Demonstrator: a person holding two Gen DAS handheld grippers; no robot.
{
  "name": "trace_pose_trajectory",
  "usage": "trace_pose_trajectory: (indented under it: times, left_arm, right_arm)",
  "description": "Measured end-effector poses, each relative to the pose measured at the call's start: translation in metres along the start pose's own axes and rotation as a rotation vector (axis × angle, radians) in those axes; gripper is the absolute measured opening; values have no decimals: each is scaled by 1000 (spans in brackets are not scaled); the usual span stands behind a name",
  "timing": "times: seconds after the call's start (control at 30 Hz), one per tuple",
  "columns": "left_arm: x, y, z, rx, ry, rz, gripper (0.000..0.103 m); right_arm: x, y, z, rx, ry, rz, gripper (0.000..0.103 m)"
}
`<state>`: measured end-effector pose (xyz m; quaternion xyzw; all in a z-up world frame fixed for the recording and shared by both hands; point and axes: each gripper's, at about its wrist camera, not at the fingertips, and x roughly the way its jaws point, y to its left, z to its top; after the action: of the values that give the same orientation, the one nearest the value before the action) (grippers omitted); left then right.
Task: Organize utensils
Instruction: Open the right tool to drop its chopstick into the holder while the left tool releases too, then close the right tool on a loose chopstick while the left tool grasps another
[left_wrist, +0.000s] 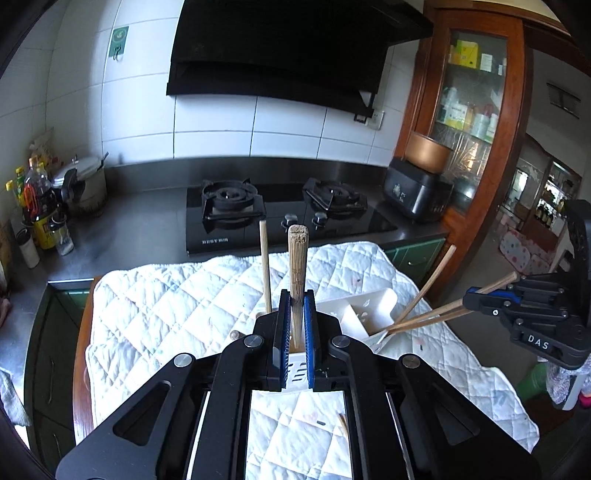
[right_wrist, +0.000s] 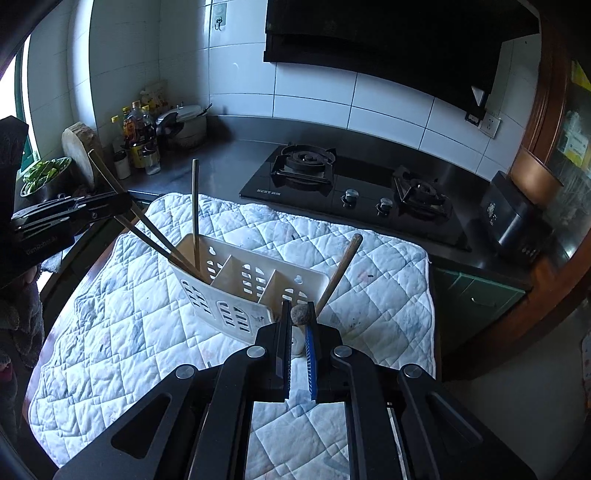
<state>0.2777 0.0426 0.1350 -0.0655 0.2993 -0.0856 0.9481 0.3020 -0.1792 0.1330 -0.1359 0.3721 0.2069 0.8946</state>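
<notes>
A white slotted utensil holder (right_wrist: 243, 284) with three compartments stands on a quilted white cloth (right_wrist: 129, 332). My left gripper (left_wrist: 297, 325) is shut on a thick bamboo stick (left_wrist: 298, 266) that stands upright in the holder (left_wrist: 365, 314). A thin chopstick (left_wrist: 265, 266) stands just left of it. My right gripper (right_wrist: 299, 332) is shut on a grey-tipped stick (right_wrist: 300, 314) at the holder's near right corner. In the left wrist view the right gripper (left_wrist: 476, 299) holds chopsticks (left_wrist: 432, 317) that slant into the holder. A brown-handled utensil (right_wrist: 340, 273) leans from the right compartment.
A black two-burner gas stove (right_wrist: 351, 192) sits on the steel counter behind the cloth. Bottles (right_wrist: 138, 140) and a pot (right_wrist: 184, 125) stand at the far left, a black appliance (right_wrist: 513, 218) at the right. A loose chopstick (left_wrist: 343, 424) lies on the cloth.
</notes>
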Motion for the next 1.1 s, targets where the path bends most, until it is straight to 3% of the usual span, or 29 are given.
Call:
trace_pose_trajectory:
  times: [0.27, 0.47, 0.5, 0.57, 0.7, 0.77, 0.93, 1.1]
  left_arm:
    - [14, 4, -7, -11, 43, -14, 6]
    - [8, 3, -8, -18, 33, -19, 10]
    - [5, 3, -8, -21, 30, -18, 12]
    - [-2, 2, -8, -24, 16, -15, 29]
    - [-23, -1, -12, -29, -20, -16, 31]
    - [-36, -2, -17, -32, -37, -14, 38]
    - [-68, -10, -42, -14, -74, 1, 44]
    - [-91, -15, -78, -24, -86, 7, 53]
  right_arm:
    - [11, 0, -1, 17, 13, 14, 7]
    - [5, -1, 0, 37, -15, 23, 9]
    - [1, -2, 0, 43, -25, 28, 10]
    - [-8, -3, -1, 49, -50, 30, 12]
    - [-33, -2, -8, 58, -105, 27, 18]
    - [-46, 0, -17, 62, -129, 33, 20]
    - [-66, 12, -56, 48, -154, 31, 24]
    - [-63, 30, -109, 32, -123, 53, 24]
